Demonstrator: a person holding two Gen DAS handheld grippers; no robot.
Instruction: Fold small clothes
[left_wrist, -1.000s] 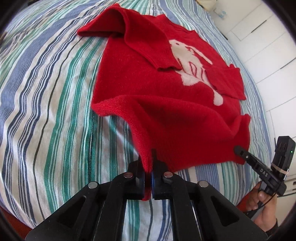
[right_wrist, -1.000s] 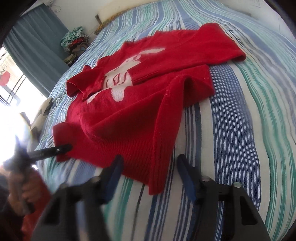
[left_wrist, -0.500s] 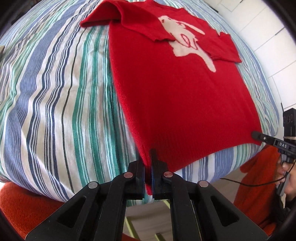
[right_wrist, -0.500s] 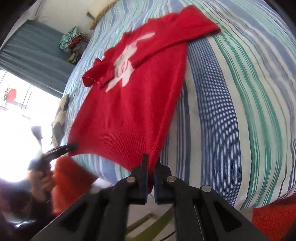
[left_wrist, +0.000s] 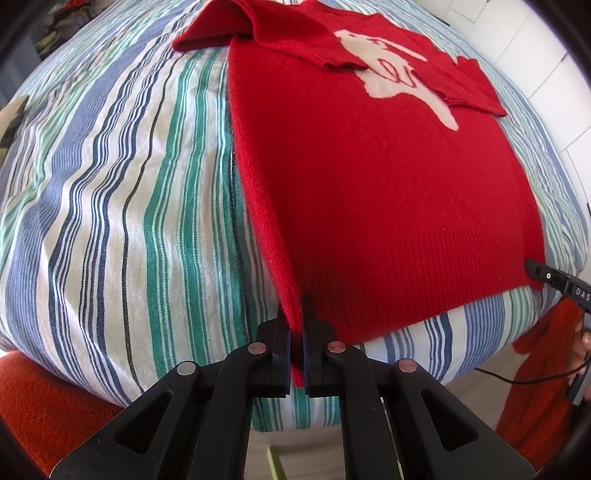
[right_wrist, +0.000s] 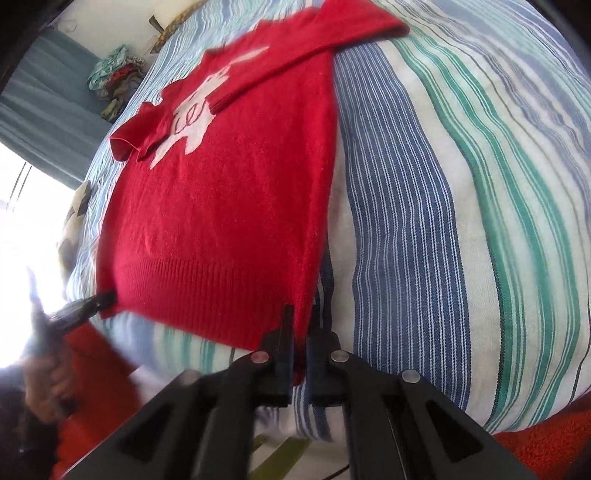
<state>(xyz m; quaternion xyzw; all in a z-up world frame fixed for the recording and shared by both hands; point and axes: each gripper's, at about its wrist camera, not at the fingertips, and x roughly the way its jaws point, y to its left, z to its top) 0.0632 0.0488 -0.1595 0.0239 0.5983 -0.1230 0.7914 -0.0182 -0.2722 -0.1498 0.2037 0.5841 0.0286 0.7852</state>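
Observation:
A red knit sweater (left_wrist: 388, 177) with a white animal motif lies front up on the striped bed, both sleeves folded in over the chest. My left gripper (left_wrist: 298, 332) is shut on the hem's left corner at the bed's near edge. My right gripper (right_wrist: 300, 332) is shut on the hem's right corner; the sweater (right_wrist: 229, 206) stretches flat away from it. Each gripper shows in the other's view, the right gripper (left_wrist: 550, 277) and the left gripper (right_wrist: 85, 306), both at a hem corner.
The bed cover (left_wrist: 110, 192) has blue, green and white stripes and falls away at the near edge. Orange fabric (left_wrist: 44, 398) lies below the bed edge. A pile of clothes (right_wrist: 114, 77) sits by the curtain far off. White cupboard doors (left_wrist: 535, 40) stand behind.
The right gripper closed on the hem corner. Both grippers pulled the hem back toward the bed edge, so the bunched sweater body now lies stretched flat.

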